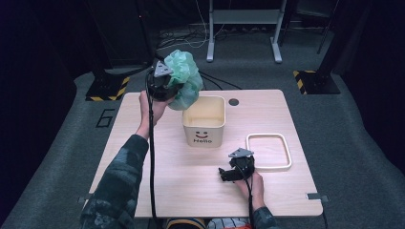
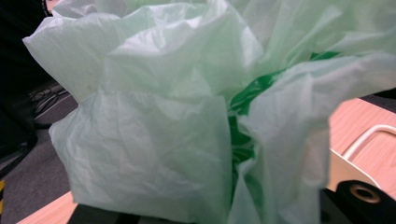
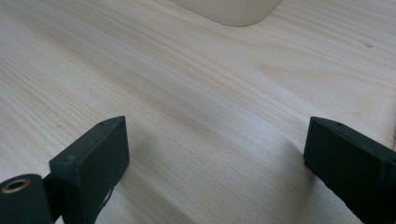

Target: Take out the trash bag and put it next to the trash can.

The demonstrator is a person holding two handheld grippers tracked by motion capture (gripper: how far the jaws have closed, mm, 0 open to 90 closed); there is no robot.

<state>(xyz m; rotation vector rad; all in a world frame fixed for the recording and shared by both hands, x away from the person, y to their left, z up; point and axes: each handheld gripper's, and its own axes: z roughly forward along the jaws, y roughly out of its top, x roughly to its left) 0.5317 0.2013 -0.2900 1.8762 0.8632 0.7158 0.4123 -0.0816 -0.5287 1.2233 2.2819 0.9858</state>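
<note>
The cream bin (image 1: 204, 121) with a smiley face and the word "Hello" on its front stands open-topped near the middle of the wooden counter (image 1: 157, 181), and what shows of its inside looks bare. The crumpled pale green plastic bag (image 1: 185, 78) is up in the air, over the bin's back left corner and partly beyond the counter's far edge. The left tongs (image 1: 168, 88) are clenched on the bag, which bunches up right in front of them in the left gripper view (image 2: 154, 140), with a darker green fold at its middle. The left forearm, in a camouflage sleeve, reaches up from the near left with the hand raised above the counter. The right tongs (image 1: 223, 174) rest low on the counter near its front, released, jaws wide apart over bare wood (image 3: 210, 130). A white rectangular frame (image 1: 268, 151) lies flat just to the right of the bin, beside the right hand (image 1: 253, 183).
</note>
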